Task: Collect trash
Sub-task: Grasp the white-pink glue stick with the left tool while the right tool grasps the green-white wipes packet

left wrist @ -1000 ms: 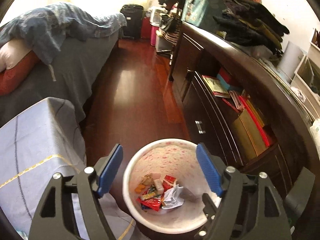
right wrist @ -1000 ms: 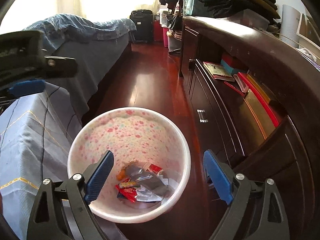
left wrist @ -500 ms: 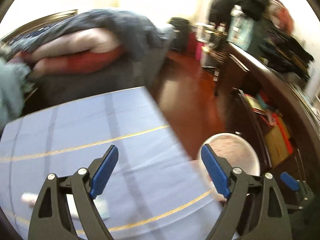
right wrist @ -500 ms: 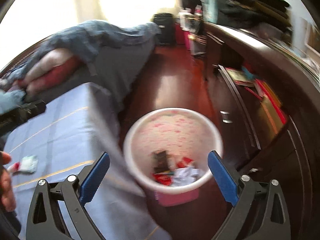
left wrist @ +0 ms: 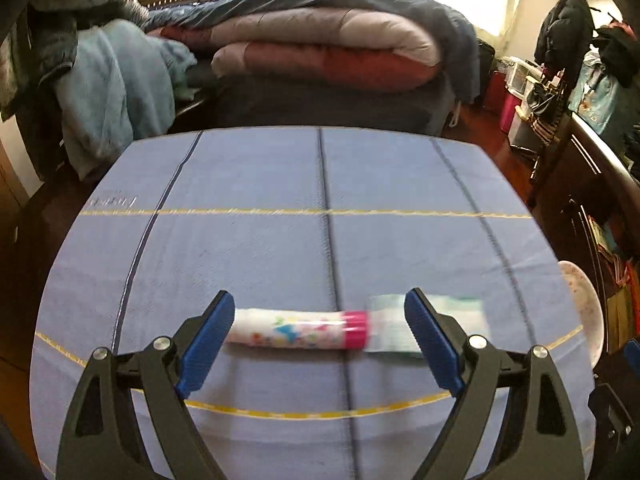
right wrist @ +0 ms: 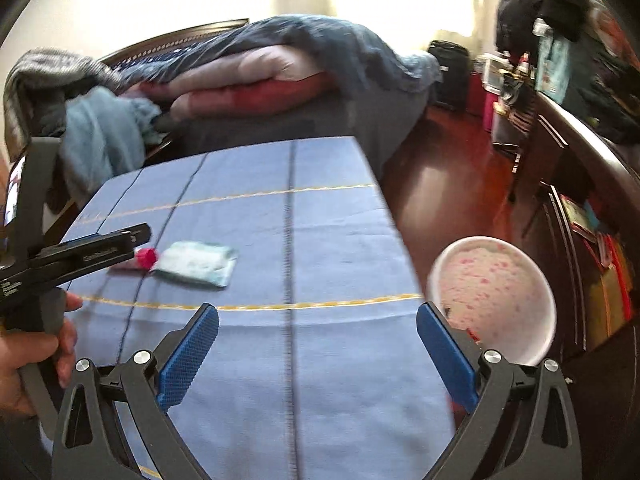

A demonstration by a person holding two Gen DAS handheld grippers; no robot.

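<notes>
Bin beside the table holds some trash; tube and packet remain on the tablecloth, both claws, left gripper and right gripper, released and empty.

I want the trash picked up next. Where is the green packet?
The green packet lies on the blue cloth, touching the pink cap of the tube, left of the bin in the right wrist view.

Black triangular-framed left gripper and right gripper, blue ribbed jaws, silver screws.
</notes>
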